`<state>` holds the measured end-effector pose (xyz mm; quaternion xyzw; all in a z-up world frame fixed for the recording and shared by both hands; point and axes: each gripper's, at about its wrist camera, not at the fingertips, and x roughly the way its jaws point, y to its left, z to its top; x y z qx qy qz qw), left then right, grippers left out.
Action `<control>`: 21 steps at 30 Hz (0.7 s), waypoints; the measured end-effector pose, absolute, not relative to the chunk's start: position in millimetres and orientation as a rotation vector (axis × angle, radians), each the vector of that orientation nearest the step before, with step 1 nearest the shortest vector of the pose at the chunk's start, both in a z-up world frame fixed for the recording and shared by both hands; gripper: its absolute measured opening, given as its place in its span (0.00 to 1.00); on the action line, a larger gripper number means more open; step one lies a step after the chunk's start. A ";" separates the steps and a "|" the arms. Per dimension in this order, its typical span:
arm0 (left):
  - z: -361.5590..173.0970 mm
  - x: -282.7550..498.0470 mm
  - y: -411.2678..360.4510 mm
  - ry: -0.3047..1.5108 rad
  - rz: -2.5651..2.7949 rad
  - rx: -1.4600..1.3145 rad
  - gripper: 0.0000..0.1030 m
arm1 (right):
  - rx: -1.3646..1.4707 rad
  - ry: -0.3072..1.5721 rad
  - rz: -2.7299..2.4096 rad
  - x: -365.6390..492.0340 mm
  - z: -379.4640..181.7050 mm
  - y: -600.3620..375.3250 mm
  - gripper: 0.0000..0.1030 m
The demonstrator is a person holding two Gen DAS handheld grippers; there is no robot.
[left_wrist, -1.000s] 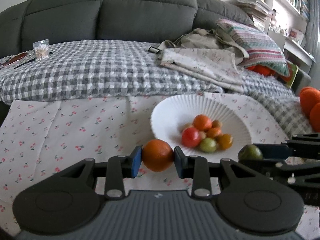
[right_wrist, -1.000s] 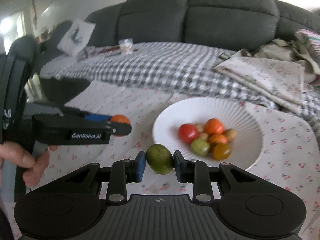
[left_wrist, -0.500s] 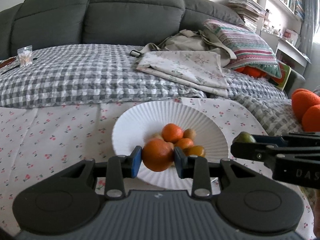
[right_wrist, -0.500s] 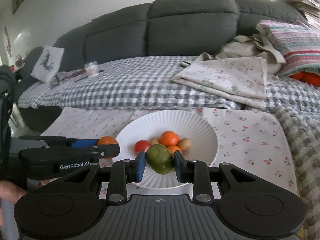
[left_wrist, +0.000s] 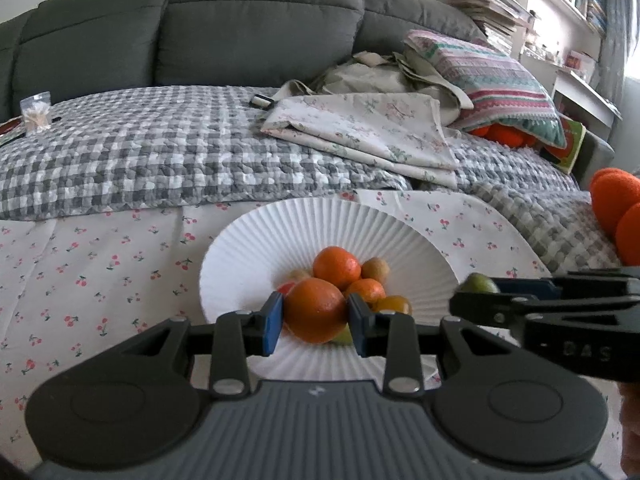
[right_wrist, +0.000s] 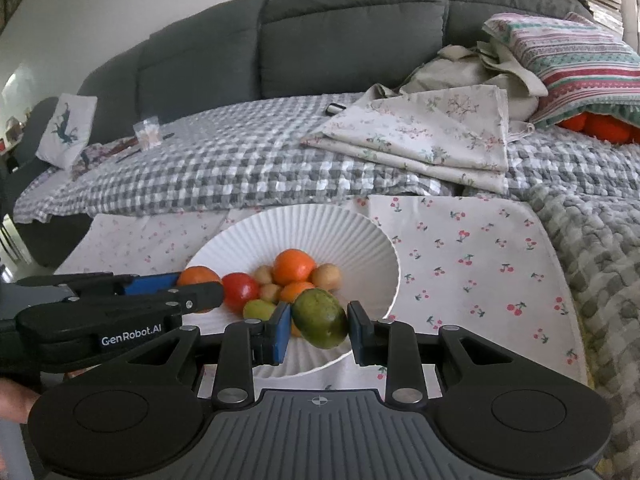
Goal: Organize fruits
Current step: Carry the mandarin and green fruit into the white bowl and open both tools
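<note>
Left wrist view first: the left gripper (left_wrist: 315, 316) has its blue pads clamped on a round orange fruit (left_wrist: 315, 310), held over the near side of the white ribbed paper-style plate (left_wrist: 248, 248). The plate sits on a cherry-print cloth (left_wrist: 100, 256), close to the cloth's far edge where the grey-and-white checked blanket (left_wrist: 160, 160) begins. Piled in the plate's middle are another orange (left_wrist: 337, 267), a small tan fruit (left_wrist: 375, 269) and a yellowish one (left_wrist: 396, 304). The right gripper (left_wrist: 480, 294) pokes in from the right edge with a green fruit peeking over its finger, just off the plate's right rim. Right wrist view: the right gripper (right_wrist: 319, 326) is pinched on a green oval mango-looking fruit (right_wrist: 320, 318), hanging over the near-right part of the plate (right_wrist: 360, 240). In the plate there's a red tomato-like fruit (right_wrist: 240, 290), an orange (right_wrist: 294, 266) and small tan fruits (right_wrist: 327, 276). The left gripper (right_wrist: 192, 294) comes in from the left, holding its orange fruit (right_wrist: 198, 276) at the plate's left rim. Behind everything there's a dark grey sofa (right_wrist: 320, 40) with a folded floral sheet (right_wrist: 420, 136).
</note>
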<state>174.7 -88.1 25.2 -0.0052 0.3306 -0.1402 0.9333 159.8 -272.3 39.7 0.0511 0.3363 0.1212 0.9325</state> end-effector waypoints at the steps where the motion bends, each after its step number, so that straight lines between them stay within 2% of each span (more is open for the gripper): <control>1: 23.4 175.4 -89.1 0.681 -0.298 -0.006 0.32 | 0.097 0.691 0.249 161.5 37.7 -270.8 0.28; 17: 8.7 181.8 -96.9 0.706 -0.347 0.047 0.33 | 0.057 0.725 0.239 176.4 11.7 -263.0 0.28; 20: 10.6 179.9 -94.4 0.690 -0.350 0.039 0.47 | 0.063 0.720 0.244 176.7 10.9 -263.8 0.29; 21: 12.6 179.3 -92.6 0.682 -0.346 0.030 0.50 | 0.068 0.721 0.242 176.9 11.0 -264.6 0.33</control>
